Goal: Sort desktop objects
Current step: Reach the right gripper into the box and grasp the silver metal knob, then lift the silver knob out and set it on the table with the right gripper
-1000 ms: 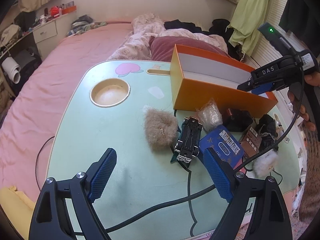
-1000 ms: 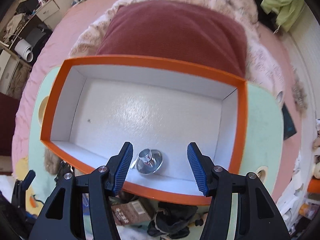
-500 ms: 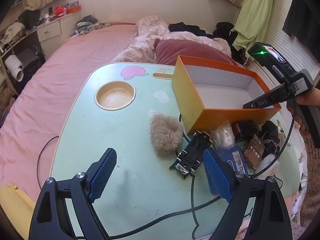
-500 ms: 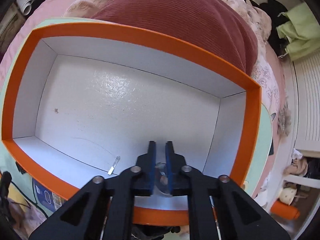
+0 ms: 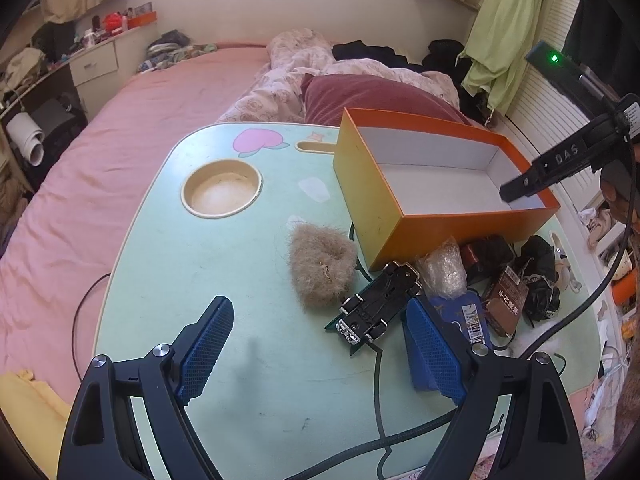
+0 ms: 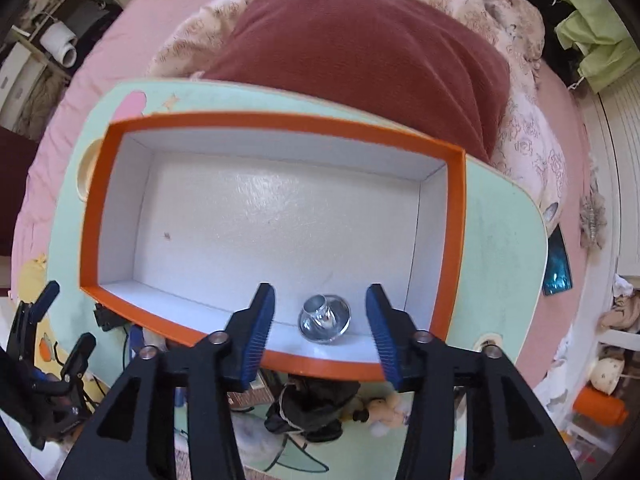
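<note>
An orange box (image 5: 384,216) with a white inside stands on the mint-green lap table (image 5: 192,280); it also shows in the right wrist view (image 6: 456,208). A small shiny glass knob (image 6: 325,318) lies inside it by the near wall. My right gripper (image 6: 320,322) is open above the knob, not touching it. My left gripper (image 5: 316,348) is open and empty, low over the table's near part. Ahead of it lie a furry beige pouch (image 5: 322,266), a black toy car (image 5: 378,304) and a blue box (image 5: 464,316).
A clear plastic bag (image 5: 442,270), a brown packet (image 5: 506,292) and dark cloth items (image 5: 538,276) are piled right of the car. A black cable (image 5: 380,420) runs across the near table. A round cup recess (image 5: 221,189) sits far left. Bed and maroon pillow (image 6: 360,48) lie behind.
My right gripper was shut on the glass knob low in the box; now it has opened and risen, leaving the knob on the box floor. The left gripper stayed open.
</note>
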A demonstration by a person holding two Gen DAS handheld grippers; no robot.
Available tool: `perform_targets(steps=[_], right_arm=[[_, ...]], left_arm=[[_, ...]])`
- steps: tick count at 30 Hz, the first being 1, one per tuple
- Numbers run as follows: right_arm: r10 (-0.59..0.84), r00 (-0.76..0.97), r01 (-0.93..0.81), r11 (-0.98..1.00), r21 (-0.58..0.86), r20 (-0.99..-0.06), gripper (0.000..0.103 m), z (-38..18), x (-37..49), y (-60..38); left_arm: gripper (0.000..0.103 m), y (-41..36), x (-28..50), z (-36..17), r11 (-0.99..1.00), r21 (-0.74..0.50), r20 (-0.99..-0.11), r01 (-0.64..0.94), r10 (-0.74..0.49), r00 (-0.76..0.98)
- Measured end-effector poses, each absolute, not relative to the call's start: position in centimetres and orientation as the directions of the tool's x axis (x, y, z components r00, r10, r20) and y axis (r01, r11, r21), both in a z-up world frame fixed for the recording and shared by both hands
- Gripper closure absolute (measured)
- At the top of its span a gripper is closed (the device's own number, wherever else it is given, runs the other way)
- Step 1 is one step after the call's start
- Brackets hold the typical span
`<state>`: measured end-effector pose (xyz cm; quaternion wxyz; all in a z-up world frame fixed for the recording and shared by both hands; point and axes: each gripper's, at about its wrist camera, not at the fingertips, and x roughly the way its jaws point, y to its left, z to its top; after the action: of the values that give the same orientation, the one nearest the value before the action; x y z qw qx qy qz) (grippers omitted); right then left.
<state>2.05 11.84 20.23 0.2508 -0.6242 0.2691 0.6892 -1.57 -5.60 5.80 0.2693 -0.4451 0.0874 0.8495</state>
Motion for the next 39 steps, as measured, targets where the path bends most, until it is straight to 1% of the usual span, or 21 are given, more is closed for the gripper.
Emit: perform_targets(steps=[2,4,5,7,9,10,12,16,22,24,27,30,33,35,37,39], right_arm=[[-0.036,-0.04,-0.674,-0.737,0.054,-0.999,0.052,18.7,1.6,11.6],[-0.1,-0.013,-0.696,-0.714,0.08,-0.995,0.052,17.0,1.5,12.0],[-0.107,0.009,-0.708,-0.703,0.069,-0.994,0.053,16.3,1.4,12.2],[-0.068,0.03,-0.715,-0.699,0.026,-0.997,0.053,16.3,1.2,12.4],[-0.01,0.066,-0.695,-0.718,-0.038,-0.998,0.066,16.4,0.9,11.9],[0.006,0.064,-0.685,-0.726,-0.048,-0.998,0.08,16.5,0.8,11.6],[0.013,0.05,-0.671,-0.74,-0.043,-0.999,0.085,16.8,0.7,11.2],[0.001,0.002,-0.689,-0.725,-0.002,-1.0,0.085,17.8,1.4,11.4],[-0.016,-0.125,-0.695,-0.712,0.099,-0.992,0.085,22.7,2.8,11.5],[-0.032,-0.14,-0.685,-0.718,0.12,-0.99,0.085,23.7,3.0,11.4],[0.013,-0.151,-0.682,-0.725,0.095,-0.989,0.085,25.3,2.8,10.6],[0.004,-0.226,-0.659,-0.737,0.15,-0.974,0.085,26.3,3.9,10.1],[-0.054,-0.336,-0.598,-0.759,0.257,-0.94,0.085,26.0,5.1,8.0],[-0.088,-0.378,-0.561,-0.77,0.304,-0.921,0.085,24.8,5.7,6.5],[-0.109,-0.401,-0.545,-0.77,0.332,-0.91,0.085,23.7,6.1,5.2],[-0.094,-0.401,-0.559,-0.763,0.325,-0.911,0.085,22.4,6.9,4.9]], left_arm=[[0.015,-5.6,-1.6,5.8,-0.839,-0.092,-0.803,-0.536,0.381,-0.458],[0.015,-5.6,-1.6,5.8,-0.839,-0.091,-0.803,-0.537,0.38,-0.458],[0.015,-5.6,-1.6,5.8,-0.839,-0.091,-0.803,-0.536,0.38,-0.458],[0.015,-5.6,-1.6,5.8,-0.838,-0.092,-0.803,-0.538,0.382,-0.458],[0.015,-5.5,-1.6,5.7,-0.835,-0.092,-0.803,-0.543,0.385,-0.455],[0.015,-5.5,-1.6,5.7,-0.834,-0.092,-0.803,-0.544,0.385,-0.454],[0.015,-5.4,-1.7,5.7,-0.833,-0.091,-0.805,-0.545,0.384,-0.453],[0.015,-5.2,-1.7,5.6,-0.83,-0.093,-0.807,-0.55,0.386,-0.447],[0.015,-4.8,-1.5,5.5,-0.822,-0.092,-0.81,-0.562,0.391,-0.438],[0.015,-4.8,-1.5,5.5,-0.818,-0.099,-0.81,-0.567,0.397,-0.432],[0.015,-4.9,-1.4,5.6,-0.813,-0.112,-0.807,-0.571,0.41,-0.426],[0.015,-5.3,-1.1,6.2,-0.803,-0.132,-0.795,-0.581,0.436,-0.422],[0.015,-5.2,-1.1,6.7,-0.791,-0.149,-0.791,-0.593,0.455,-0.409],[0.015,-4.8,-1.3,7.0,-0.782,-0.164,-0.792,-0.601,0.468,-0.393],[0.015,-4.0,-1.7,7.4,-0.756,-0.217,-0.788,-0.617,0.509,-0.346],[0.015,-3.0,-2.2,7.7,-0.724,-0.27,-0.781,-0.635,0.55,-0.296]])
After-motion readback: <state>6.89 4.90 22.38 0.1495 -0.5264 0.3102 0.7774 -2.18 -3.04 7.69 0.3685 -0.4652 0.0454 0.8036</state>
